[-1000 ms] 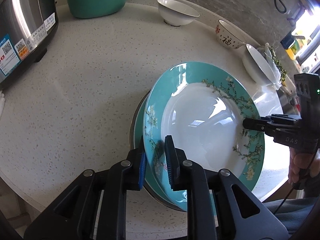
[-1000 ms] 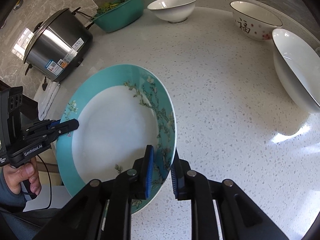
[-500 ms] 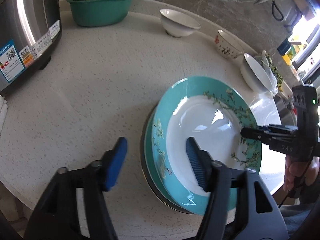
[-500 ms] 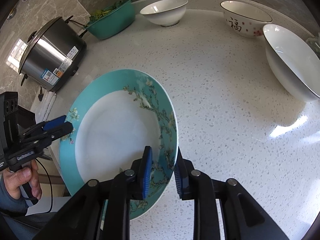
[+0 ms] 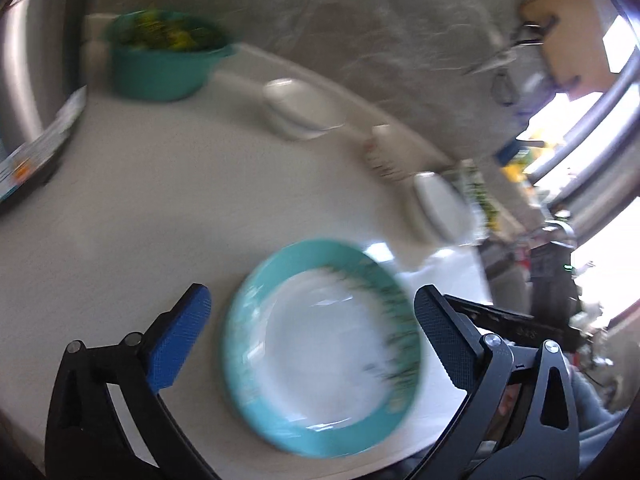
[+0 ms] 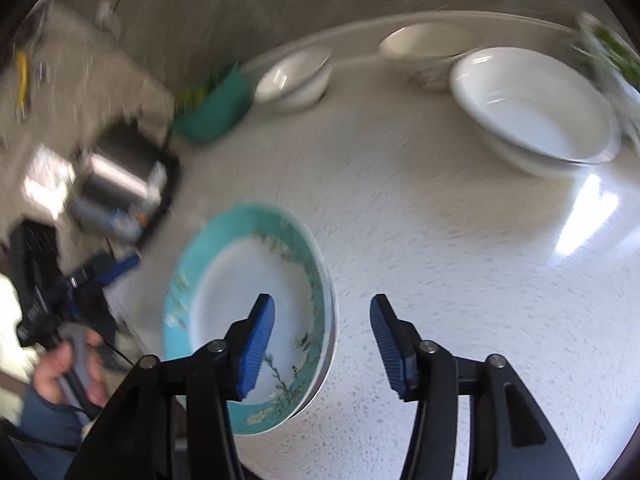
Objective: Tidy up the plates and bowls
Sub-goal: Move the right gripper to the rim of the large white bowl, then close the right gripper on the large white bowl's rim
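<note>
A teal-rimmed plate with a white centre and branch pattern [image 5: 324, 344] lies on top of a stack near the counter's front edge; it also shows in the right wrist view [image 6: 248, 304]. My left gripper [image 5: 310, 340] is open and empty, held above the plate. My right gripper [image 6: 322, 344] is open and empty, its left finger over the plate's rim. Both views are blurred by motion. A small white bowl [image 5: 300, 108], a patterned bowl [image 5: 384, 152] and a wide white bowl [image 6: 532, 108] stand at the back.
A teal basin of greens [image 5: 164, 56] stands at the back left. A steel cooker [image 5: 28, 92] stands at the left edge. The white speckled round counter [image 6: 460, 260] runs to a rim near the stack. A bag of greens [image 6: 608, 48] lies by the wide bowl.
The right gripper has opened and let go of the plate, which now lies flat on the stack. The left gripper opened earlier. Both grippers have pulled back and up.
</note>
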